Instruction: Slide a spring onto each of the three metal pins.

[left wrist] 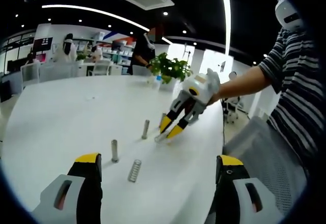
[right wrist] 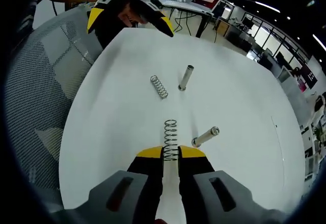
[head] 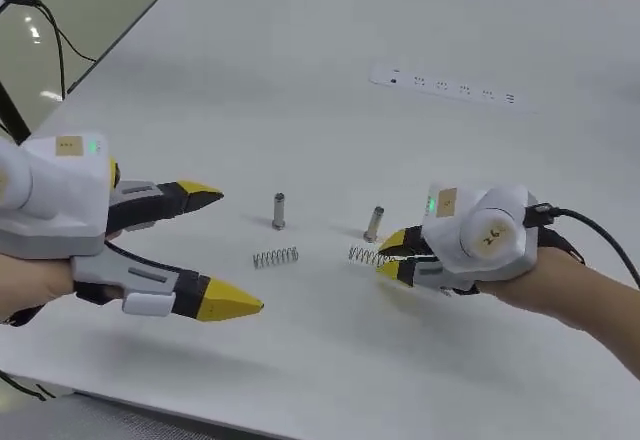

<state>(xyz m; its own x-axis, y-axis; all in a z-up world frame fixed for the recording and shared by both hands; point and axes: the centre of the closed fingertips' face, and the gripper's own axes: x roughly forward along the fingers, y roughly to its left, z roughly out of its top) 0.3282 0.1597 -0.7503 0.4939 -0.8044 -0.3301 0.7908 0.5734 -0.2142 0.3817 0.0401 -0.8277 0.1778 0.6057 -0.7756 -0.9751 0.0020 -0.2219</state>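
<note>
Head view shows the right gripper (head: 392, 256) low over the table (head: 330, 70), jaws clamped on one end of a spring (head: 364, 255) beside a pin (head: 374, 223); the left gripper (head: 236, 252) hovers, jaws spread.

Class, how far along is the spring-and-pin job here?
Done: nothing; left pin and right pin are bare. In hand: the right claw pinches a spring by its end. Left: seat it, then the loose spring by the open left claw.
</note>
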